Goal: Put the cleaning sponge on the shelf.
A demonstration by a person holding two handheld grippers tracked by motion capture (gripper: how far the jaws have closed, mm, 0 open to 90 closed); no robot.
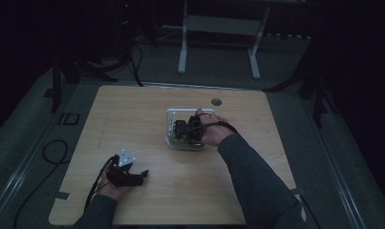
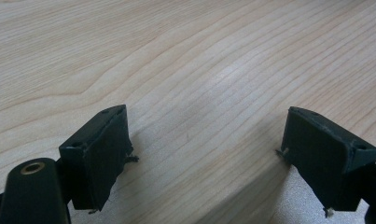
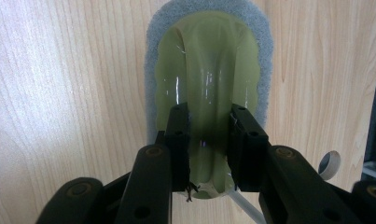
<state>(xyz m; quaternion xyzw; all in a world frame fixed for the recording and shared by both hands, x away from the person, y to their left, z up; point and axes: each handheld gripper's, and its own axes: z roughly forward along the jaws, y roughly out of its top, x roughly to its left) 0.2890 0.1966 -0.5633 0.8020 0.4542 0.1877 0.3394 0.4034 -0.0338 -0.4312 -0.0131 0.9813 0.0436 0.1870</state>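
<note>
A scrubbing pad [image 3: 209,70] with a pale green plastic grip and a grey-blue sponge rim lies flat on the wooden table. My right gripper [image 3: 208,116] points straight down at it, jaws shut on the raised ridge of the green grip. In the high view the pad's pale rim [image 1: 180,111] shows near the table's middle, under the right gripper [image 1: 187,129] and hand. My left gripper [image 1: 143,175] rests low near the front left of the table. Its jaws stand wide open, and between its fingertips [image 2: 206,135] there is bare wood.
A round cable hole [image 1: 216,101] sits in the tabletop just behind the pad and appears as the hole [image 3: 329,163] in the right gripper view. The table edge [image 2: 269,186] runs close under the left jaws. White desk legs [image 1: 183,47] stand on the floor beyond; the room is dim.
</note>
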